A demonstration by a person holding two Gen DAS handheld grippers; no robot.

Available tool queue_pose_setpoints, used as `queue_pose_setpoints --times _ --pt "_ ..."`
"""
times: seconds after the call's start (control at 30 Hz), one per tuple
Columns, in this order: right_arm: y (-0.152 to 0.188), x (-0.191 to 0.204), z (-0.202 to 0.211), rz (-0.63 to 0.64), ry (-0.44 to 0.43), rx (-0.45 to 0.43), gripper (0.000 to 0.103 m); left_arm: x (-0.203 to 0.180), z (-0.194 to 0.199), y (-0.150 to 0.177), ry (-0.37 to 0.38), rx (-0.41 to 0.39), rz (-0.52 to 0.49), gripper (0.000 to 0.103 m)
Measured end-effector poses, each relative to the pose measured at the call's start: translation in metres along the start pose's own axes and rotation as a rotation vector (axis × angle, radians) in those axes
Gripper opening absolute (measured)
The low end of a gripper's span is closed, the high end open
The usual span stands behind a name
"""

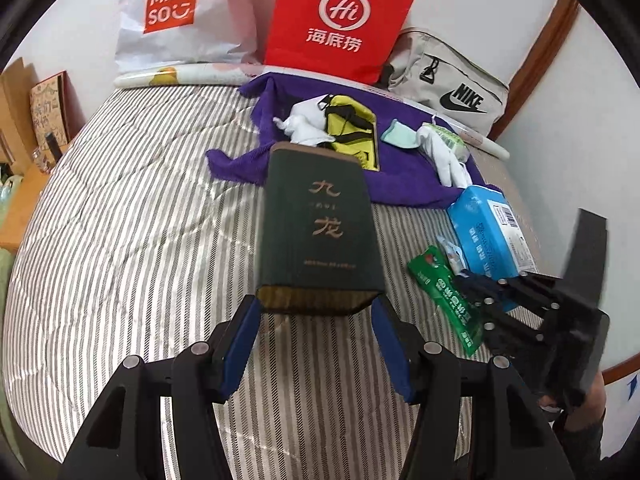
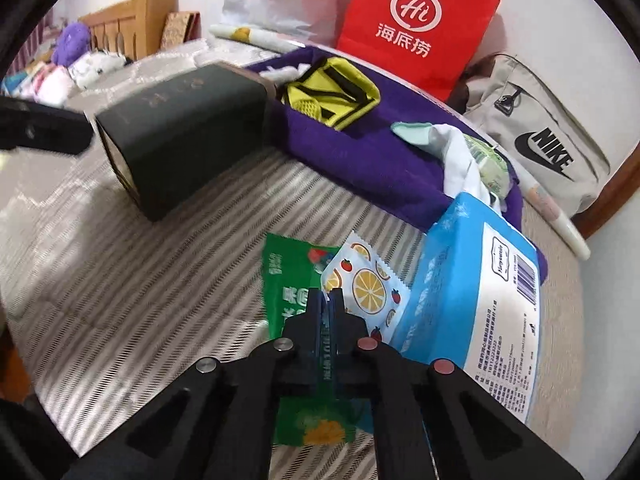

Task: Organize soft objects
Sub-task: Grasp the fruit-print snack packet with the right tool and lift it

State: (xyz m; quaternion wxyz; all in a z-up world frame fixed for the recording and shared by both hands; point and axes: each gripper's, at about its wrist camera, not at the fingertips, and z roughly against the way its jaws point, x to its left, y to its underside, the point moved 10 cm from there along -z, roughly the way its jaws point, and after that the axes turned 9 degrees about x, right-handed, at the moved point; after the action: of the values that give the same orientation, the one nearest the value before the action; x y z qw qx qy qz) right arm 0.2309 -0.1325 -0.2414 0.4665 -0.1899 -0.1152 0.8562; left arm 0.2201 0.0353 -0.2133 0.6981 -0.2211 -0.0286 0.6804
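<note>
Your left gripper clamps the near end of the dark green box, which lies on the striped bedspread with its far end toward the purple towel. Your right gripper is clenched on the green sachet, with the fruit-print packet lying just beside it and partly over it. The blue tissue pack sits to their right, near the bed's right edge. On the towel lie a yellow pouch and white cloths. The red paper bag and the grey Nike bag stand at the far edge against the wall.
</note>
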Motion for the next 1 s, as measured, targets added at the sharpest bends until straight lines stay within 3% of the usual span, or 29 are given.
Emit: queue_pose_setpoints --times 0.27,0.7,0.77,0.83,0.9,1.0 --pt "0.017 0.024 0.051 -0.039 -0.182 -0.071 0.002 0.011 0.000 0.012 -0.022 0.005 0.036 0.055" --pt "0.115 0.019 0.054 -0.098 -0.153 0.006 0.006 0.001 -0.005 0.055 -0.030 0.036 0.033 0.055" --pt "0.118 0.017 0.055 -0.109 -0.147 -0.002 0.023 -0.002 -0.007 0.059 -0.032 0.040 0.026 0.055" --pt "0.119 0.016 0.057 -0.132 -0.149 -0.020 0.060 -0.004 -0.008 0.062 -0.035 0.045 0.021 0.055" --pt "0.114 0.014 0.061 -0.142 -0.156 -0.070 0.069 -0.006 -0.009 0.065 -0.032 0.048 0.014 0.055" --pt "0.105 0.014 0.057 -0.146 -0.183 -0.099 0.070 -0.007 -0.011 0.067 -0.035 0.053 0.011 0.055"
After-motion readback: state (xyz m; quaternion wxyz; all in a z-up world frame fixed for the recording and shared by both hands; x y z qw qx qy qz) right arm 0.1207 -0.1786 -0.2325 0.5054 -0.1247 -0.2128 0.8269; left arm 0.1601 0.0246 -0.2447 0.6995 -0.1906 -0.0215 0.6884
